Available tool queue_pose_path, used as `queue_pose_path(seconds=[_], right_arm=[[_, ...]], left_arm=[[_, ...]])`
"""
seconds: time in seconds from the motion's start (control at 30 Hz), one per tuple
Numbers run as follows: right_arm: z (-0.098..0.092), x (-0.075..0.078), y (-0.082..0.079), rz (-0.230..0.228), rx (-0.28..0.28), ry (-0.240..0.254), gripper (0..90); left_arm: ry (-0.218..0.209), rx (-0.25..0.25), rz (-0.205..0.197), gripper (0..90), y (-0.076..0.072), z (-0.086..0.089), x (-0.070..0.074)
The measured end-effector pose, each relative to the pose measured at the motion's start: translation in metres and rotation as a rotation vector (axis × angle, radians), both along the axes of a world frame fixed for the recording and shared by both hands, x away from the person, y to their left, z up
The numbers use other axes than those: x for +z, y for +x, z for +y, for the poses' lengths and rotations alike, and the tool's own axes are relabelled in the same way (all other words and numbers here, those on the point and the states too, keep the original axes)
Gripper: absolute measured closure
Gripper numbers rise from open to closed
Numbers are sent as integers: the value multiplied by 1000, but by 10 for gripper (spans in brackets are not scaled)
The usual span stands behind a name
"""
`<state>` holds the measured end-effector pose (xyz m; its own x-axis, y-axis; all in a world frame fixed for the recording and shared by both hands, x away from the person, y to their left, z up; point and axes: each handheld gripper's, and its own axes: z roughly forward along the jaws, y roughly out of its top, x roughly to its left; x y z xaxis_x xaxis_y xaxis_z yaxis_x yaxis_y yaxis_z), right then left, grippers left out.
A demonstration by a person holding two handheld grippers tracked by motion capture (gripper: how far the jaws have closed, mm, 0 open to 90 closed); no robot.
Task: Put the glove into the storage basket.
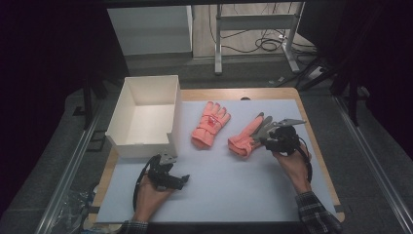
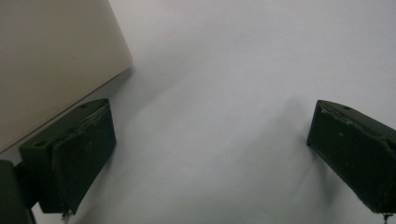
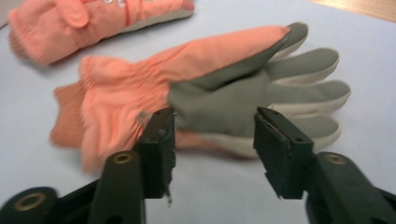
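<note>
gloves: 2, both salmon-orange fabric with ribbed knit cuffs, lying flat on the mat, well apart from each other
near glove (image 3: 196,88): right of centre in the high view (image 1: 246,136); grey textured palm patch faces up, cream edging on the fingertips, gathered elastic at the wrist, cuff toward lower left of the frame
far glove (image 1: 210,124): centre of the high view, back side up, small white/red marking on it, fingers toward the top of the frame; in the right gripper view it sits upper left (image 3: 93,21)
box (image 1: 143,117): 1, white, open-top, rectangular, thin flat walls, left of centre; nothing visible inside; its cream wall fills the upper left of the left gripper view (image 2: 51,65)
mat (image 1: 229,185): 1, pale grey-blue, smooth, matte sheet over a wooden table (image 1: 311,126) whose edge shows at the right
grippers: 2, black, blocky jaws with flat worn pads
right gripper (image 3: 212,140): half open, nothing pinched; pads sit just short of the near glove's palm edge, not pressing on it; in the high view (image 1: 267,134) it is at the glove's finger end, grey plate on top
right hand (image 1: 292,163): comes in from lower right, plaid sleeve, forearm angled up-left, cable looped beside the wrist
left gripper (image 2: 210,154): jaws spread wide over bare mat, holding nothing, just beside the box's near corner; lower left of centre in the high view (image 1: 171,179)
left hand (image 1: 151,195): enters from the bottom edge, wrist low near the mat, cable arcs round its left side
</note>
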<state>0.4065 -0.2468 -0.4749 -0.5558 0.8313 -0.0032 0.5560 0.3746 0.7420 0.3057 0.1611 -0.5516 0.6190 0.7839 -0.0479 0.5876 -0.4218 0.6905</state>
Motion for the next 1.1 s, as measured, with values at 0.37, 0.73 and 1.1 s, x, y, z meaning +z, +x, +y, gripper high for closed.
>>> queue_pose_path(seconds=[0.37, 0.73, 1.1], right_arm=[[15, -11, 41, 32, -59, -37, 429], [26, -30, 47, 64, -94, -128, 637], [17, -27, 46, 78, -98, -45, 865]], left_arm=[[-1, 0, -1, 11, 0, 0, 0], [0, 0, -1, 11, 0, 0, 0], [-1, 0, 0, 11, 0, 0, 0]])
